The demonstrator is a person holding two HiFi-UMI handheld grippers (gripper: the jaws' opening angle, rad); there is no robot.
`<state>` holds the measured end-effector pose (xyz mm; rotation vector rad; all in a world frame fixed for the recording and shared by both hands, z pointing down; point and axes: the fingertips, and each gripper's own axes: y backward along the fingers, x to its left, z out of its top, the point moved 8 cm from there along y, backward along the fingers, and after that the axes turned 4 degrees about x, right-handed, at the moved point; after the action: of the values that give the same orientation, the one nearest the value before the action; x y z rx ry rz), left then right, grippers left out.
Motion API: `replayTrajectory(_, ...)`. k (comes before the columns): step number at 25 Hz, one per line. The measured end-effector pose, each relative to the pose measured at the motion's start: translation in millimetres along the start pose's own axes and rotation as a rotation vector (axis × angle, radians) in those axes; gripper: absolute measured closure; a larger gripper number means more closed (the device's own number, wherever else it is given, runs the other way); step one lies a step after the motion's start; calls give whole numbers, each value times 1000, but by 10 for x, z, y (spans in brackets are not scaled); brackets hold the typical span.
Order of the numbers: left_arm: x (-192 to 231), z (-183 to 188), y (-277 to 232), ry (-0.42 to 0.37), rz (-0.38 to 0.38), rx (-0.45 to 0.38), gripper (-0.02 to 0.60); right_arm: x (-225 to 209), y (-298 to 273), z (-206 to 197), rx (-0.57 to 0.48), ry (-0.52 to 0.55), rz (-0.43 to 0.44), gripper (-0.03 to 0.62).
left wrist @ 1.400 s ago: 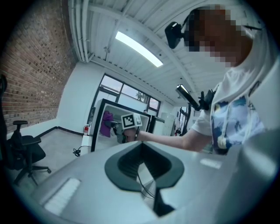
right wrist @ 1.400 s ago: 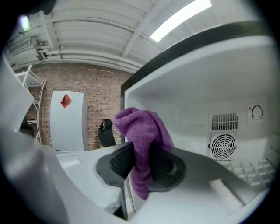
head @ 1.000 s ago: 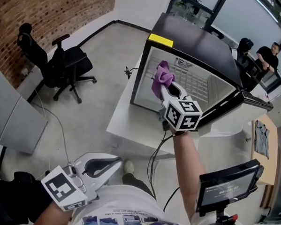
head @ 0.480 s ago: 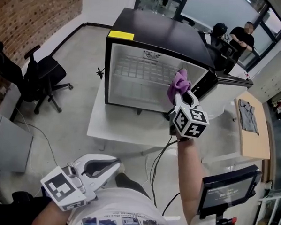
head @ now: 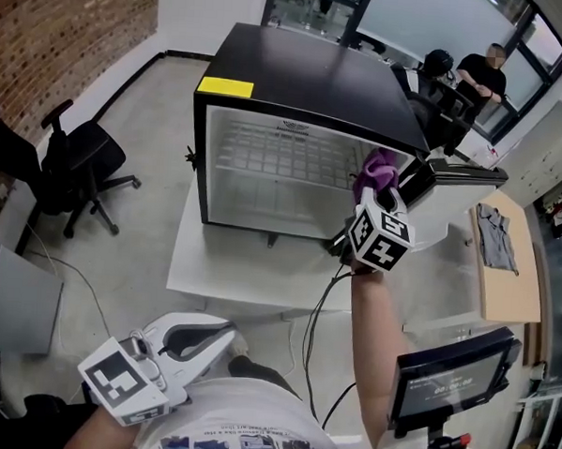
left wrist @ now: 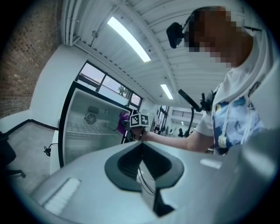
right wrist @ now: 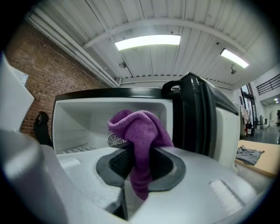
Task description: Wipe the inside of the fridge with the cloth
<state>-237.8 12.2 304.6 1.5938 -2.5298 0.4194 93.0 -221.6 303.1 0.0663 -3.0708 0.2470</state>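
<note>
The left gripper (head: 227,329) is held low, off the near edge of the desk (head: 199,262), with its jaws pressed together on nothing. The open fridge (head: 298,79) is set on the desk. At the right side of the fridge opening, the purple cloth (head: 378,169) is clamped between the jaws of the right gripper (head: 379,191).

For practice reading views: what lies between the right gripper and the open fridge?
The purple cloth, pinched by the right gripper, bunches toward the fridge; the right gripper view shows it.
</note>
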Motion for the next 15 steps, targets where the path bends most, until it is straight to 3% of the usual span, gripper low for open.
replayTrajectory(7,185,22,-44,12,40,-7,575,67,-364,30,6,-4,-26,516)
replayTrajectory(15,359,72,-112,21,79,-25,575,143,-729,126,9,25,5,516)
